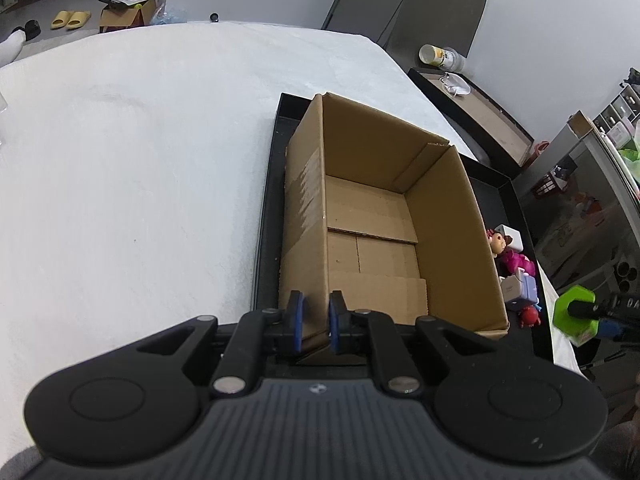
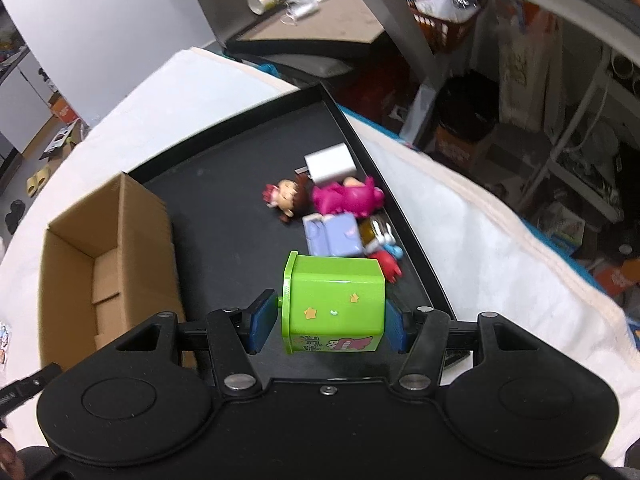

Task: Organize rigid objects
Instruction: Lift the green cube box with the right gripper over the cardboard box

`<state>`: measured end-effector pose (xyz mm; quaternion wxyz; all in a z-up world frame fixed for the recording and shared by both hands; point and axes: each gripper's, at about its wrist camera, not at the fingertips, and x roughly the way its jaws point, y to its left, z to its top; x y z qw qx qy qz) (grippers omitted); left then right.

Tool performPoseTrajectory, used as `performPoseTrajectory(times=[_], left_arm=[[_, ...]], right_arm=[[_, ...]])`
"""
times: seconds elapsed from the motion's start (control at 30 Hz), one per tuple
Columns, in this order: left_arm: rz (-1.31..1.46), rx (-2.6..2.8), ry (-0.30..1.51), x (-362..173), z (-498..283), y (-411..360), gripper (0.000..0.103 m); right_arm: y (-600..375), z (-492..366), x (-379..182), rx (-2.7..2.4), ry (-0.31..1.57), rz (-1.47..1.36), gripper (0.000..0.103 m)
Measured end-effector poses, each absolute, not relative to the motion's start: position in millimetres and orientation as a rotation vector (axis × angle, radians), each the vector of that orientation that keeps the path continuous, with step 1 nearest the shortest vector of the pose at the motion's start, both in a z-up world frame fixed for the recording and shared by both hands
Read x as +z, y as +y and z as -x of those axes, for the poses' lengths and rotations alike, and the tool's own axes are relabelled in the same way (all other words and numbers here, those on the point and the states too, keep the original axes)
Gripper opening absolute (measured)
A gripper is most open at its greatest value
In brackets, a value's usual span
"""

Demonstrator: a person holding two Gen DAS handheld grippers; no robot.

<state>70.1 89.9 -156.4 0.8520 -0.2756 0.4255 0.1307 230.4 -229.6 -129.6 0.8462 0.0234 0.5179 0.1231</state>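
Observation:
An open, empty cardboard box stands in a black tray. My left gripper is shut on the box's near-left wall edge. My right gripper is shut on a green hexagonal toy box and holds it above the tray, right of the cardboard box. It also shows at the right edge of the left wrist view. Small toys lie in the tray: a doll, a pink figure, a white charger, a lilac block, a red crab.
The tray sits on a white cloth-covered table. A second black tray with a bottle lies beyond the table's far right. Shelves and clutter stand to the right.

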Motion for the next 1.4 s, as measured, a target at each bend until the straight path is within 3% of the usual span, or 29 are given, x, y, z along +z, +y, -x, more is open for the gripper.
performPoseTrajectory(times=[0.67,1.4], left_arm=[[0.586,0.242,0.865,-160,-63,95,0.013],[0.608,0.212,0.839,-164,-58,103,0.013]], right_arm=[[-162,-225,-82,0.373,1.001,0.003,0.055],[-69,-223,-91,0.518,1.028,0.115,0.055]])
